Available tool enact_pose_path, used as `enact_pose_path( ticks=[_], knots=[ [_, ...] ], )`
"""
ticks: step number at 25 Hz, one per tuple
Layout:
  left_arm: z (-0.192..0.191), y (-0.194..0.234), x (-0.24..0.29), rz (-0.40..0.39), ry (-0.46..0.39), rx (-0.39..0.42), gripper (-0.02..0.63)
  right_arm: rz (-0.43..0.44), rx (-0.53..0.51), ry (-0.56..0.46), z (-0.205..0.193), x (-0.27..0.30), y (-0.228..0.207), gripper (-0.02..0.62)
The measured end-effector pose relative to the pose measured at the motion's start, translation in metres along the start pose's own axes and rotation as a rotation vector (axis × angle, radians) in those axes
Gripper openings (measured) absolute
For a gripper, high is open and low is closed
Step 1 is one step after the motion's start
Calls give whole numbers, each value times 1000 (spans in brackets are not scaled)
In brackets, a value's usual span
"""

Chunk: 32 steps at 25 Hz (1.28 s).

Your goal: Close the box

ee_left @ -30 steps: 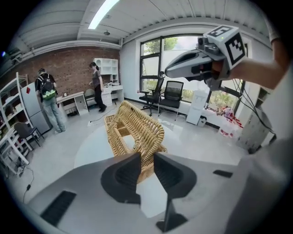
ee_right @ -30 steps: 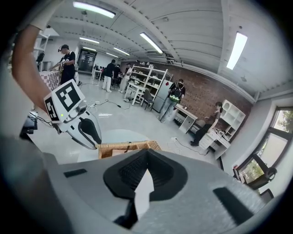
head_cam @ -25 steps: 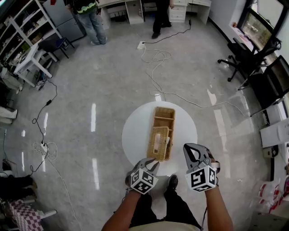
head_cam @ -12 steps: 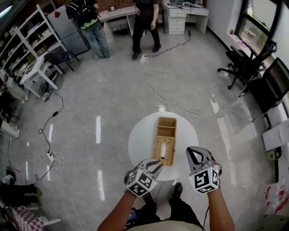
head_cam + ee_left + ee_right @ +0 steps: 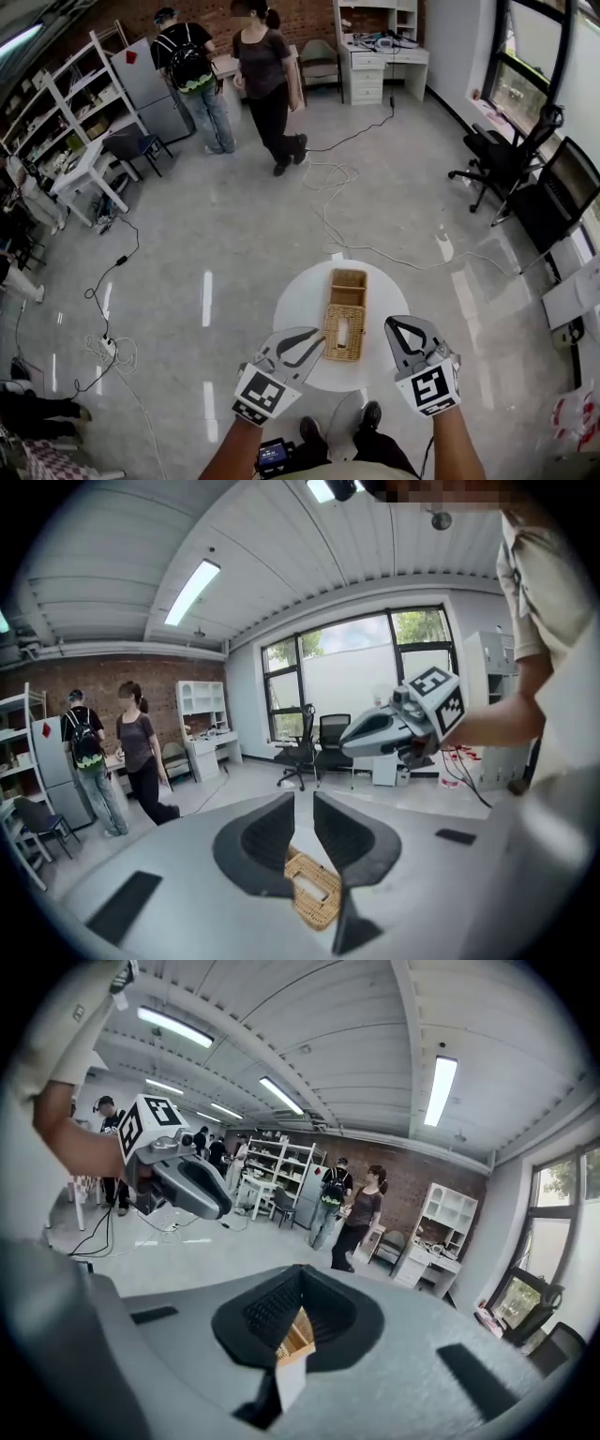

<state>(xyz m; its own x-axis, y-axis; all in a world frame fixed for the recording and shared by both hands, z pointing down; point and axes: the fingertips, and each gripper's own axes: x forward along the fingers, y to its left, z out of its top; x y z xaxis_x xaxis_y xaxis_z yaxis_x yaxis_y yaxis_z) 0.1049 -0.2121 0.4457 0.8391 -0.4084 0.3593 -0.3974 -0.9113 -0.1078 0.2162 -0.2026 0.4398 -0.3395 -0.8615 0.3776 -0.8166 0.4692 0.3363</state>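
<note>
1 box (image 5: pixel 344 317), 2 grippers (left (image 5: pixel 320 337), right (image 5: pixel 390 324))

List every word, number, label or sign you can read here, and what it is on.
None can be read.
The left gripper and right gripper bear only black-and-white square marker patterns, not letters.
The small lit screen is too small to read.

Tan woven-pattern box (image 5: pixel 344 319) on a plain white table (image 5: pixel 300 300).
</note>
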Motion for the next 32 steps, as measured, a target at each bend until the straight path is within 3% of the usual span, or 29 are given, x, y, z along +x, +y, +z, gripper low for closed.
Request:
enact_pose_path(
  ticks=[6, 13, 20, 32],
  knots=[
    [60, 6, -43, 36, -152, -1, 60, -7, 13, -83, 52, -24, 2, -6],
    [133, 2, -96, 48, -299, 72, 58, 8, 42, -150, 102, -49, 14, -6],
    [156, 2, -128, 82, -348, 109, 58, 42, 77, -161, 123, -67, 25, -9],
    [160, 0, -148, 97, -352, 145, 58, 51, 84, -126, 132, -83, 35, -11]
  ],
)
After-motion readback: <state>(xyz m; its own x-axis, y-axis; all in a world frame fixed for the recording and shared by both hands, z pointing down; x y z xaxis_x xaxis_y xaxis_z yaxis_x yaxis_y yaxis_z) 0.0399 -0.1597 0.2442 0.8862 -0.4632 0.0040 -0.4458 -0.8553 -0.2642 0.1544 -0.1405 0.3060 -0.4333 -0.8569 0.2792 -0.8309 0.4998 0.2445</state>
